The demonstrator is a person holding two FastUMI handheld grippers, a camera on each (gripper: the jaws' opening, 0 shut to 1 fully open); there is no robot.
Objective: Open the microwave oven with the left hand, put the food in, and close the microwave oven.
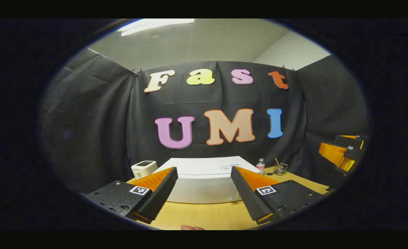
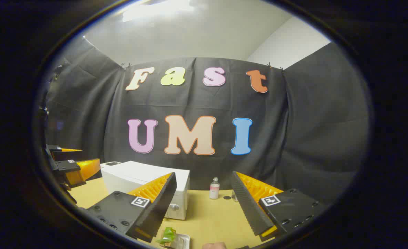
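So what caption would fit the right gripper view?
Open right gripper hovers above the table, white microwave ahead, food below.

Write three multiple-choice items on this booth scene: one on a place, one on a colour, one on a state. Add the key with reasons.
1. Where does the small bottle stand?
A. on the microwave
B. on the table, right of the microwave
C. inside the microwave

2. What colour is the microwave?
A. white
B. red
C. black

3. How is the left claw?
A. shut on the door
B. holding food
C. open, holding nothing

Key: 1 B, the right gripper view shows it on the wooden table beside the oven; 2 A, its casing is white; 3 C, its fingers are spread with nothing between them.
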